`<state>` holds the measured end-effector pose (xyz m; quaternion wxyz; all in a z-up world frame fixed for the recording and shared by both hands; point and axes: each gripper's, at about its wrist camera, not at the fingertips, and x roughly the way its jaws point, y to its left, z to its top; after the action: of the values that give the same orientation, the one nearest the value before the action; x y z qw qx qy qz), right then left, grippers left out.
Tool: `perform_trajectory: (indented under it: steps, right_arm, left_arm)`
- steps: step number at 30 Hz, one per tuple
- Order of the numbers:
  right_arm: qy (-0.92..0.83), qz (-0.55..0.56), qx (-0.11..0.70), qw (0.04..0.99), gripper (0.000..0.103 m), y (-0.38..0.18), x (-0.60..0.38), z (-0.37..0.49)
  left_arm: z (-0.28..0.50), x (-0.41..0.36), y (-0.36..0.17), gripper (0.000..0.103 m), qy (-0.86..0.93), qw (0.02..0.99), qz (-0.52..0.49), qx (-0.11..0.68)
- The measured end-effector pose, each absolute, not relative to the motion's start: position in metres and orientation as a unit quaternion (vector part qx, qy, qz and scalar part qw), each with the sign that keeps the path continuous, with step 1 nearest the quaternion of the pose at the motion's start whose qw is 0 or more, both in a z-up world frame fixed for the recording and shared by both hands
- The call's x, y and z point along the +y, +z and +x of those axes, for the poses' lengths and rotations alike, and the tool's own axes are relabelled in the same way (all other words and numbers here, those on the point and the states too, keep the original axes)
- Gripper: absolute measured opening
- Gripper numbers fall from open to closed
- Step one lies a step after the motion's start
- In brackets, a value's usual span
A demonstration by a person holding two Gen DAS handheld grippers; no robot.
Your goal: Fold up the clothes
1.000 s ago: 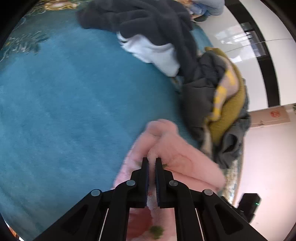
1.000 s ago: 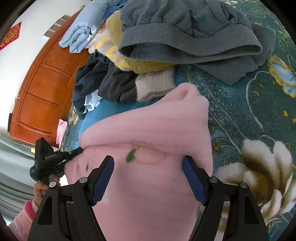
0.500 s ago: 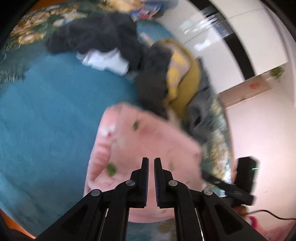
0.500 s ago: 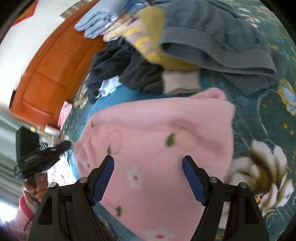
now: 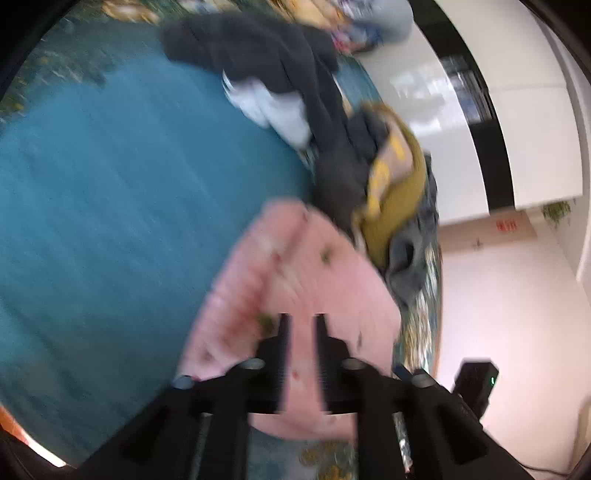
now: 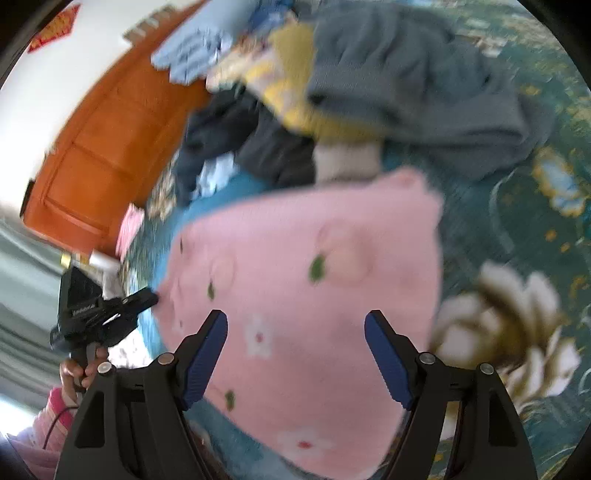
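The pink top [image 6: 306, 280] is spread flat on the blue rug [image 5: 110, 206], just beside the clothes pile [image 6: 369, 96], with the right claw [image 6: 295, 354] held wide open above it and the left claw [image 5: 299, 354] parted by a narrow gap over its edge, nothing visibly pinched. Both views are blurred, so the exact contact can't be told. If only the top layer gets nipped, the fold could be dragged crooked or bunched into the pile, probably.

Floor: teal carpet [image 5: 110, 192] with cream flower motifs [image 6: 517, 339].
Furniture: orange wooden cabinet [image 6: 107, 147] at the carpet's far edge.
Wall: white, above the cabinet; red ornament [image 6: 55, 27] hangs there.
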<state>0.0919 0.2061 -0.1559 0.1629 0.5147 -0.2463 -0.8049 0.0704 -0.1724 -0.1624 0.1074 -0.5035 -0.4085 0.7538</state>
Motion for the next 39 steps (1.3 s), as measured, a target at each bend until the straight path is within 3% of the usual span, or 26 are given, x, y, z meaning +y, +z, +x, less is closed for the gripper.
perform_trajectory:
  steps: [2, 6, 12, 17, 19, 21, 24, 27, 39]
  right_arm:
    - [-0.794, 0.516, -0.285, 0.148, 0.078, -0.166, 0.222, 0.093]
    - [-0.743, 0.538, -0.379, 0.123, 0.079, -0.207, 0.247, 0.098]
    - [-0.718, 0.548, -0.404, 0.142, 0.081, -0.231, 0.236, 0.102]
    - [-0.704, 0.538, -0.441, 0.139, 0.081, -0.242, 0.241, 0.101]
    - [-0.702, 0.537, -0.446, 0.139, 0.081, -0.243, 0.24, 0.1]
    - [-0.699, 0.537, -0.451, 0.139, 0.08, -0.243, 0.238, 0.098]
    - [-0.696, 0.537, -0.456, 0.139, 0.061, -0.24, 0.234, 0.096]
    - [-0.701, 0.535, -0.451, 0.138, 0.044, -0.233, 0.229, 0.093]
    - [-0.728, 0.491, -0.453, 0.154, 0.031, -0.19, 0.23, 0.101]
  left_arm:
    - [0.07, -0.177, -0.173, 0.078, 0.743, 0.093, -0.513, -0.419]
    - [0.067, -0.177, -0.2, 0.078, 0.713, 0.082, -0.542, -0.438]
    - [0.065, -0.163, -0.233, 0.086, 0.673, 0.083, -0.58, -0.451]
    - [0.071, -0.164, -0.235, 0.086, 0.67, 0.086, -0.572, -0.465]
    - [0.073, -0.162, -0.228, 0.078, 0.676, 0.087, -0.572, -0.456]
    - [0.075, -0.159, -0.222, 0.064, 0.682, 0.087, -0.572, -0.447]
    - [0.077, -0.154, -0.212, 0.052, 0.69, 0.089, -0.572, -0.433]
    - [0.08, -0.15, -0.203, 0.047, 0.699, 0.09, -0.572, -0.42]
    - [0.082, -0.128, -0.154, 0.042, 0.732, 0.119, -0.549, -0.386]
